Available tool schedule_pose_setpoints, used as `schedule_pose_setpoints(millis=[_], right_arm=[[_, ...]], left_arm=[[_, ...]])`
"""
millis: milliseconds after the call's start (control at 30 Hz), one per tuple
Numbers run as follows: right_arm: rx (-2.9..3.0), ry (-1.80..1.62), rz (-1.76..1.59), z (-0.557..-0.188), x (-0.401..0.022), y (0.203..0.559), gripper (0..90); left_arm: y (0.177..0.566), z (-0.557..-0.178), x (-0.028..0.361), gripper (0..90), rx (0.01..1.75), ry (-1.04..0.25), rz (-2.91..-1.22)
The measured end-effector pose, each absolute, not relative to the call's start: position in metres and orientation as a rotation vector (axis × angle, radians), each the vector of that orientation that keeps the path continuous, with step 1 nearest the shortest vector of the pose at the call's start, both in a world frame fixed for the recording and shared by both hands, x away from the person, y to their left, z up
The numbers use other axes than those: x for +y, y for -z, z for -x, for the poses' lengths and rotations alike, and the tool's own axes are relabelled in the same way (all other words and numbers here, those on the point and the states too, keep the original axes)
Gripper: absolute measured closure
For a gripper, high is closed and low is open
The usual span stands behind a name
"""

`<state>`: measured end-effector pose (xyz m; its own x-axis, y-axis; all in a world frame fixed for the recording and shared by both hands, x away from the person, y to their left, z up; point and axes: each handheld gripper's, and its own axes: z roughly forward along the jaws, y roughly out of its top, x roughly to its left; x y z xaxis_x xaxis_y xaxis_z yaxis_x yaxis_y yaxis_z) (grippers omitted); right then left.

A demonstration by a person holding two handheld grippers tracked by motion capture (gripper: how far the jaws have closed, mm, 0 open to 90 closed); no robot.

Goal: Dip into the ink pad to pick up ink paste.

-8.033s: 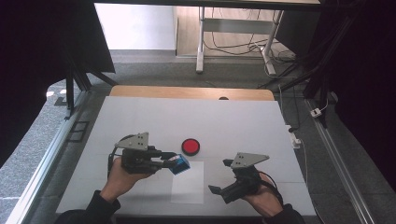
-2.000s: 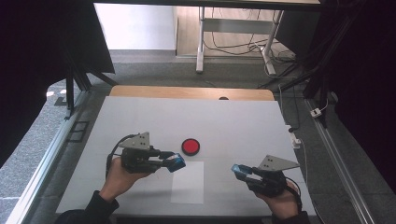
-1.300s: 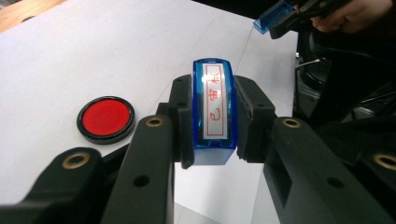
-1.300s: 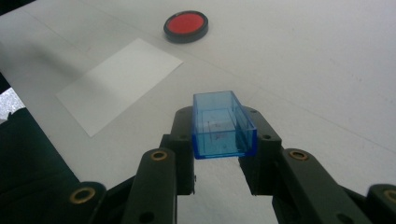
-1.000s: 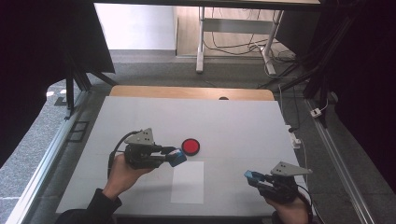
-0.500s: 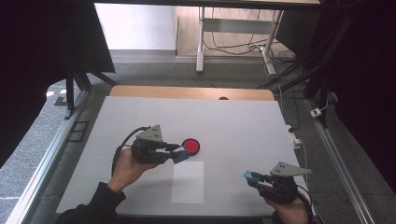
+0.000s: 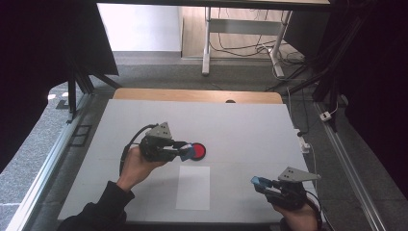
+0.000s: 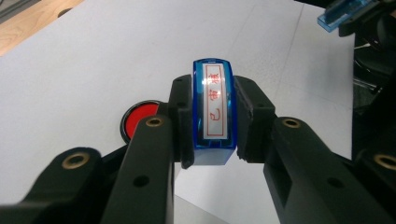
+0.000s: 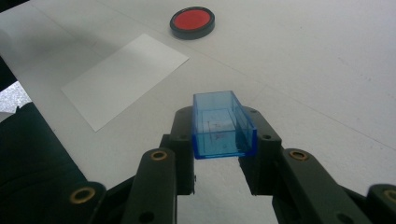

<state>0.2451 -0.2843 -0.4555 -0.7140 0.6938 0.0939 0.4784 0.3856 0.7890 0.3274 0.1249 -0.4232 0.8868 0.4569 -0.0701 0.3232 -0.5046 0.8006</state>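
My left gripper is shut on a blue stamp with red characters on its white label. It holds the stamp just left of a round red ink pad in a black case; whether they touch I cannot tell. In the left gripper view the ink pad lies just behind the left jaw. My right gripper is shut on the stamp's clear blue cap, low over the table at the front right. A white paper sheet lies between the two grippers.
The white table has a wooden strip along its far edge. A metal rail runs along the left side, and cables with a white plug lie on the floor at the right. A dark sleeve is beside the paper.
My left gripper has carried the stamp rightward and a little farther away, up to the ink pad. My right gripper, earlier nearer the paper, went to the front right and now rests there.
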Motion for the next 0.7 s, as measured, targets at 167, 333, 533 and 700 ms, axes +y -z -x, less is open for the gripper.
schedule_pose_setpoints(millis=[167,333,533,700], right_arm=[[2.396,-1.240,-1.033,-0.245,-0.284,0.456,69.2],[2.401,-1.240,-1.027,-0.245,-0.284,0.456,69.2],[2.406,-1.231,-1.019,-0.245,-0.284,0.455,69.1],[2.404,-1.241,-1.024,-0.245,-0.284,0.456,69.2]], left_arm=[[0.425,-0.335,0.121,70.9,0.577,-0.202,-2.142],[0.428,-0.343,0.117,70.9,0.596,-0.198,-2.139],[0.432,-0.352,0.112,70.9,0.612,-0.192,-2.137],[0.435,-0.359,0.107,70.9,0.614,-0.191,-2.145]])
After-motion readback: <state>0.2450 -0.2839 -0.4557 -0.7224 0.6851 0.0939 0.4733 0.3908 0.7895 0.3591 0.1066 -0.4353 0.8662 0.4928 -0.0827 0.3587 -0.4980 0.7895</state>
